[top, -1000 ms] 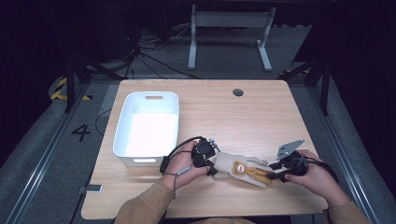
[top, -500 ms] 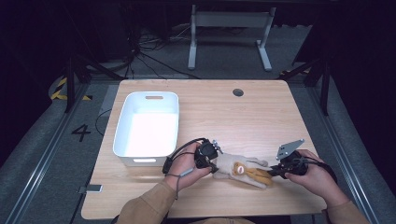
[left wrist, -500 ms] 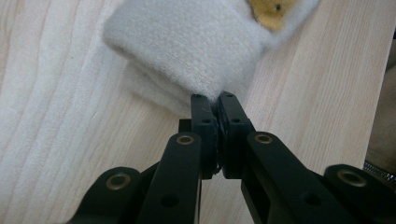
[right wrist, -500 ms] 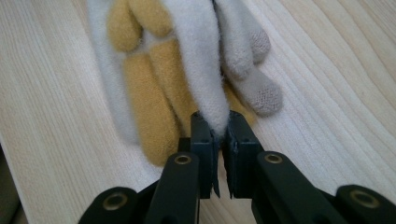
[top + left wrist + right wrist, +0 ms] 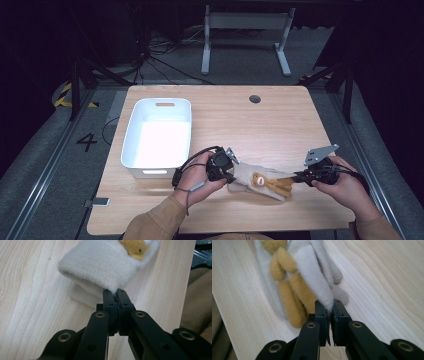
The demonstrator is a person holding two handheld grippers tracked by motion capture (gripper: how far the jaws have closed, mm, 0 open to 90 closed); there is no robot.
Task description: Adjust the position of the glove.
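Plush glove (image 5: pixel 260 179), cream-coloured with a tan bear figure sewn on its back, lies stretched between two hand-held grippers near the front edge of a light wooden surface (image 5: pixel 280 120). At its cuff end, the left gripper (image 5: pixel 227 172) has its fingers (image 5: pixel 110 306) clenched on the edge of the fleece, as the left gripper view shows. At the opposite end, the right gripper (image 5: pixel 300 177) has just been closing its fingers (image 5: pixel 339 315), and they now pinch a cream strip of the glove, with the tan plush legs (image 5: pixel 294 297) lying just beside the pinched part. In the left gripper view the cuff looks raised slightly off the wood, with a soft shadow under it, though the close angle makes that hard to confirm. A white plastic bin (image 5: pixel 134 132) stands on the left part of the surface, near the left gripper and apart from the glove. Tan sleeves (image 5: pixel 155 225) enter from the bottom of the high view.
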